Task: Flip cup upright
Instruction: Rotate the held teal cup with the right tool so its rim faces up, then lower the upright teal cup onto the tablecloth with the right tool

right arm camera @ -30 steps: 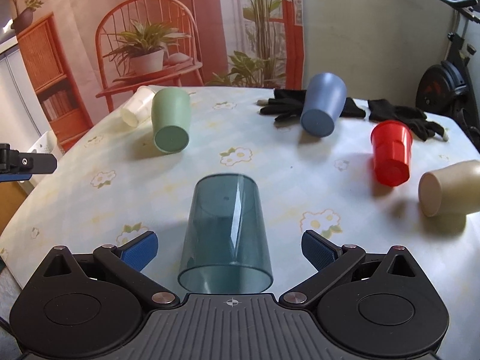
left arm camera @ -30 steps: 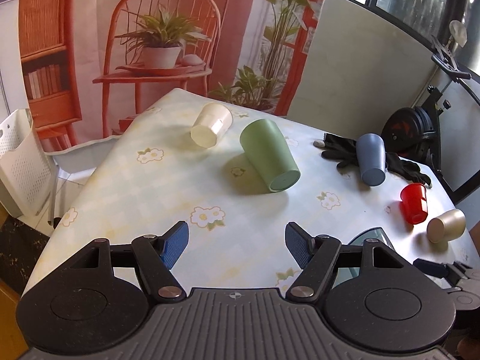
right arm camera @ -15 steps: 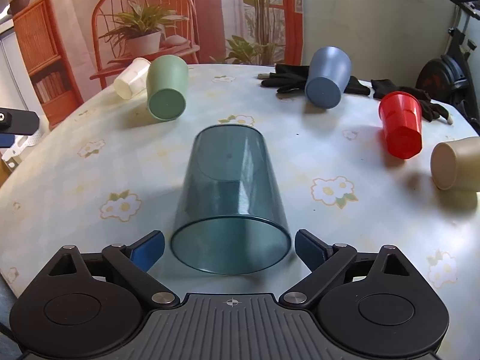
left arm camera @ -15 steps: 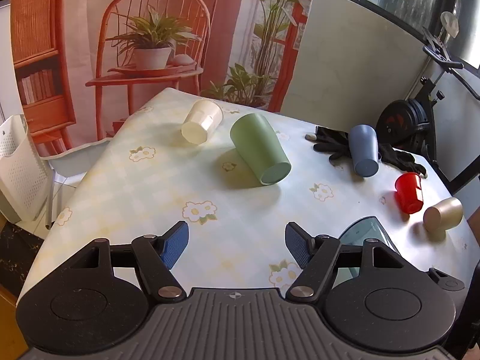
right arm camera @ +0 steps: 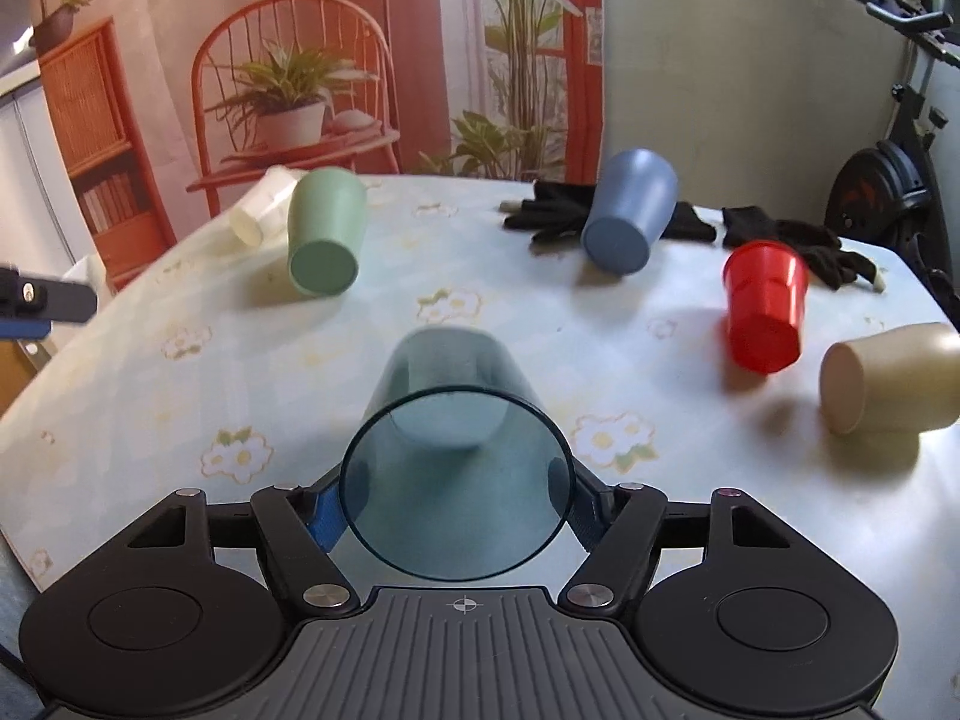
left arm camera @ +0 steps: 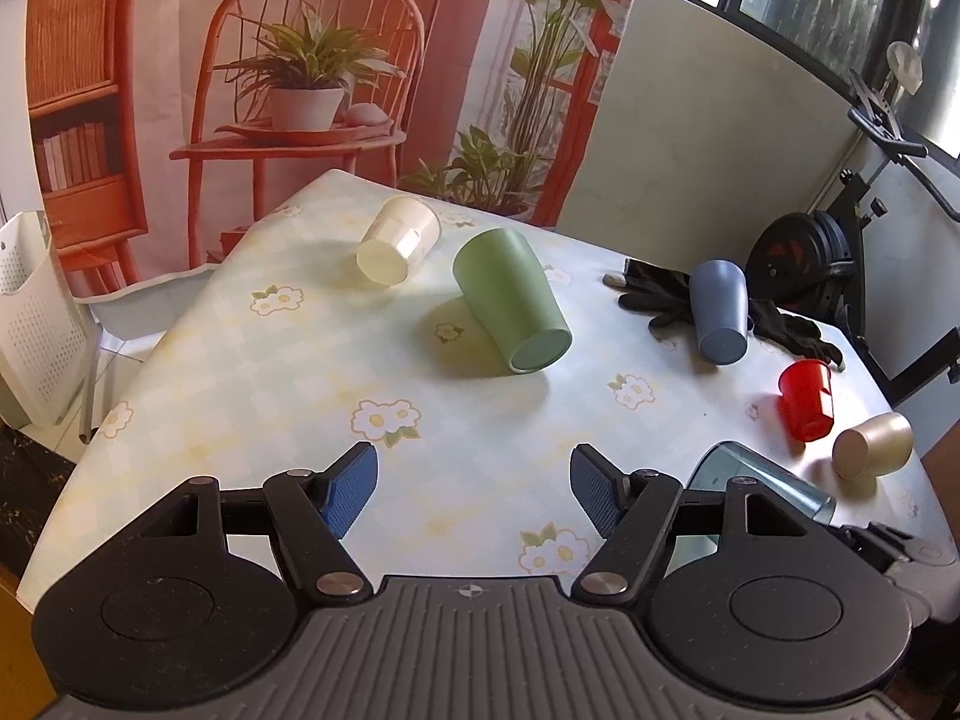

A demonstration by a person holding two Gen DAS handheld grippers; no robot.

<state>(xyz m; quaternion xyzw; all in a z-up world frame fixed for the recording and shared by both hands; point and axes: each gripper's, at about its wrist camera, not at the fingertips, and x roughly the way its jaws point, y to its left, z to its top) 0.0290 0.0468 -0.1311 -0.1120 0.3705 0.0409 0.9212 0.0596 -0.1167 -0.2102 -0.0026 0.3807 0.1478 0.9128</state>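
A round table [right arm camera: 180,300] under a pale flowered cloth stands before a printed backdrop of a red chair and potted plants. The right gripper [right arm camera: 453,510] has its blue pads against both sides of the translucent teal cup [right arm camera: 453,468], gripping it at the rim end, open mouth toward the camera and base pointing away; the hold looks chosen so a wrist turn can stand it up. Ahead lie more cups on their sides: a green cup [right arm camera: 324,234] far left, a blue cup [right arm camera: 630,216] on black gloves [right arm camera: 798,243], a red cup [right arm camera: 763,306] and a beige cup [right arm camera: 888,387] to the right. The left gripper [left arm camera: 474,489] hangs spread wide over bare cloth, grasping nothing.
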